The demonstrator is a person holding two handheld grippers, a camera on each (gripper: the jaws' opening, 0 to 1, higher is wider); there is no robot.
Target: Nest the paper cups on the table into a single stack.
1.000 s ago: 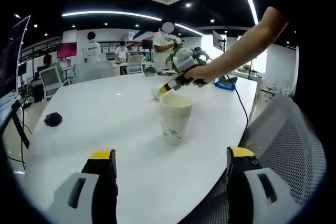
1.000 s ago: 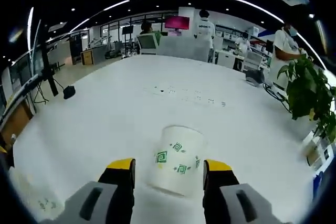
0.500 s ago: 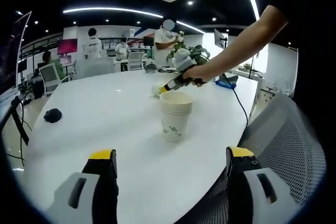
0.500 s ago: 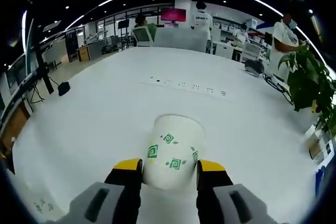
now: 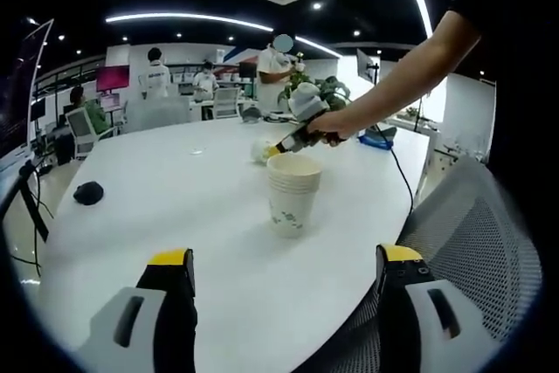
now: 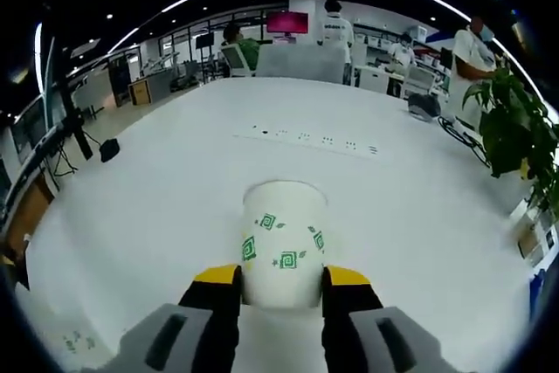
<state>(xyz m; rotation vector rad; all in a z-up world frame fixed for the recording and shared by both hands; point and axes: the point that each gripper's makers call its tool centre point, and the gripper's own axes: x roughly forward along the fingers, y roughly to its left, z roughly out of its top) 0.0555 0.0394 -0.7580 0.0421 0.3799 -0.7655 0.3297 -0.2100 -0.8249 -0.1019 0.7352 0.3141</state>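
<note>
**Claw on the last loose cup**

Right claw [image 6: 281,277] has its two yellow-tipped jaws pressed against the sides of a single paper cup [image 6: 283,242], gripping it low on the wall. We see the cup printed with green squares, its far end pointing away across the white bench [image 6: 157,207]; whether that end is mouth or base we cannot tell.

Our left claw [image 5: 279,266] hangs open and empty near the bench edge, jaws well apart. Beyond it stands the stack of nested cups [image 5: 291,194], upright, mouth open, nothing else in it that we can make out.

To do this well, we judge we should squeeze lightly so the thin wall does not buckle, carry the cup base-down over the stack's mouth, and lower it straight.
</note>
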